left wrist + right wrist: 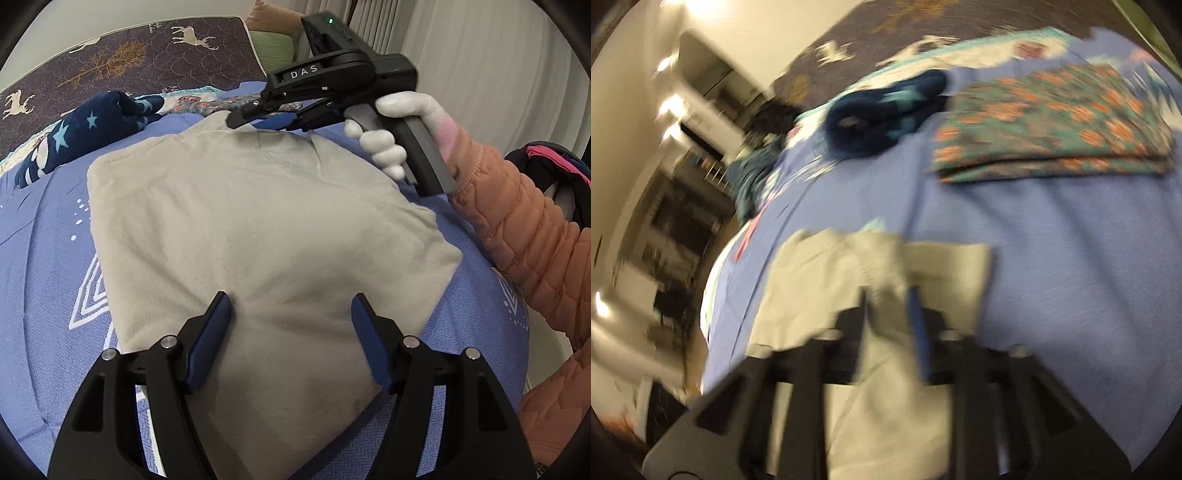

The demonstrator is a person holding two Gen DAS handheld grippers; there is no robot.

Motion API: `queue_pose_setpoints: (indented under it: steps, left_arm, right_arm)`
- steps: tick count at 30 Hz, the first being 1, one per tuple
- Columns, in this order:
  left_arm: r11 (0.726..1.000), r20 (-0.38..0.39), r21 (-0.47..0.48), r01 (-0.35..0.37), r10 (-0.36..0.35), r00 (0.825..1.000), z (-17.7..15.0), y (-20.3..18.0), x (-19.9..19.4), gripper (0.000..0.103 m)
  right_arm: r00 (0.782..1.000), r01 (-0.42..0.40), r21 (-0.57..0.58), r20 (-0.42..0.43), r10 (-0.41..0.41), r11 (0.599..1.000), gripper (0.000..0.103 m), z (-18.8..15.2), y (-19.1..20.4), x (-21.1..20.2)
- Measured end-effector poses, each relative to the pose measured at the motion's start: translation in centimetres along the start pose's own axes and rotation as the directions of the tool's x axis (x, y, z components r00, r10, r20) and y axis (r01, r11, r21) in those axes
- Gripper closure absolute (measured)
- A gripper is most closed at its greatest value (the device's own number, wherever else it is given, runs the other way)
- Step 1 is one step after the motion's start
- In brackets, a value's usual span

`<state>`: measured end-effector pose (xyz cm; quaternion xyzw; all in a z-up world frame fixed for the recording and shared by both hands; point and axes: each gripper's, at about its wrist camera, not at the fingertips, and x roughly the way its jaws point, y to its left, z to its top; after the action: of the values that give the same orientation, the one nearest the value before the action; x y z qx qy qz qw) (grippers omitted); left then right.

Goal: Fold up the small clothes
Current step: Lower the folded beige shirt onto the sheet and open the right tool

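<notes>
A beige garment (236, 221) lies folded flat on the blue bedspread (44, 251). My left gripper (291, 306) is open, its blue-padded fingers (221, 314) just above the garment's near part, holding nothing. My right gripper (266, 116), held by a white-gloved hand, sits at the garment's far edge near the collar. The right wrist view is blurred; there the right gripper (890, 295) stands narrowly apart with beige cloth (879, 266) between the fingers. I cannot tell whether it grips the cloth.
A navy star-patterned garment (92, 129) lies at the far left, also in the right wrist view (882, 114). A folded teal and orange patterned cloth (1052, 125) lies beyond. A dark deer-print mattress (110, 59) stands behind. Curtains (480, 55) hang right.
</notes>
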<state>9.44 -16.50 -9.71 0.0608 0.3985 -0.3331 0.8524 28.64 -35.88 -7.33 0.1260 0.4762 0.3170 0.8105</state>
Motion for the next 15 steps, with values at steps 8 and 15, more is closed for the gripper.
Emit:
queue_pose_setpoints:
  steps: [8, 15]
  left_arm:
    - [1.0, 0.002, 0.001, -0.002, 0.002, 1.0, 0.0, 0.1, 0.0, 0.035]
    - [1.0, 0.004, 0.001, -0.003, 0.003, 1.0, -0.1, 0.1, -0.1, 0.035]
  right_arm:
    - [0.982, -0.184, -0.17, 0.005, 0.187, 0.968, 0.067, -1.6, 4.7, -1.5]
    - [0.988, -0.068, -0.065, 0.132, 0.076, 0.996, 0.068, 0.1, 1.0, -4.0]
